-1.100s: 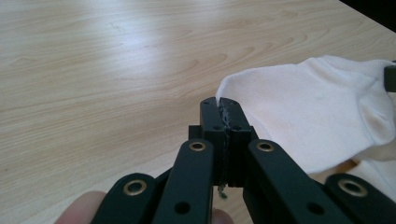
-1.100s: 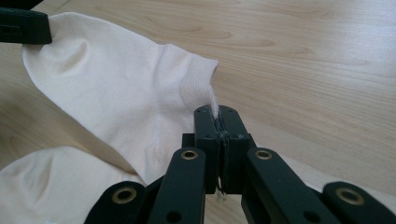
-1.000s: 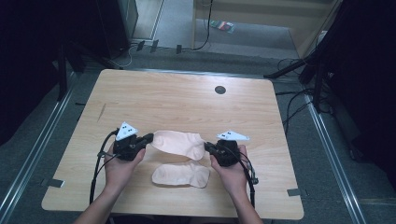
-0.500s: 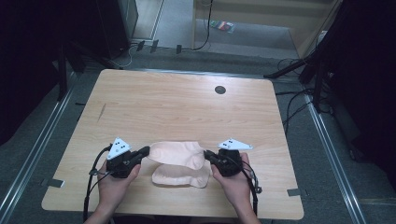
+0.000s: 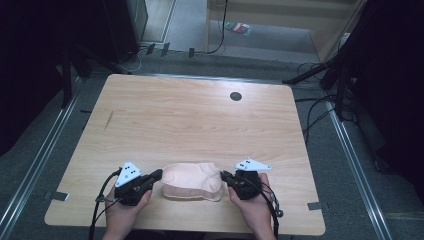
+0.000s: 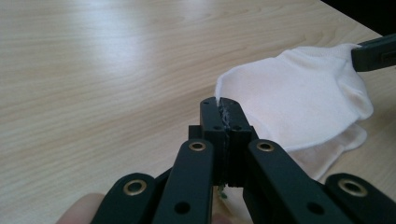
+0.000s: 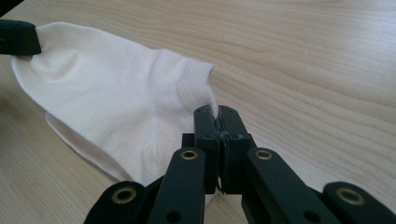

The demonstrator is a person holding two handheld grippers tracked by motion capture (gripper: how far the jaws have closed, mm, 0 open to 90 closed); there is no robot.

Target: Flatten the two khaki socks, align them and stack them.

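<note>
socks: two, pale, top sock (image 5: 192,177) stacked on lower sock (image 5: 200,193), near edge of wooden surface (image 5: 190,120) | axis: long side runs left-right between tongs | left tongs (image 5: 159,174): clamped on top sock's left end | right tongs (image 5: 223,176): clamped on its right end, by the heel

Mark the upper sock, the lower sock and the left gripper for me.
upper sock (image 7: 116,88), right gripper view, middle of its top face
lower sock (image 6: 348,140), left gripper view, exposed edge
left gripper (image 5: 159,174), high view, jaw tips
</note>
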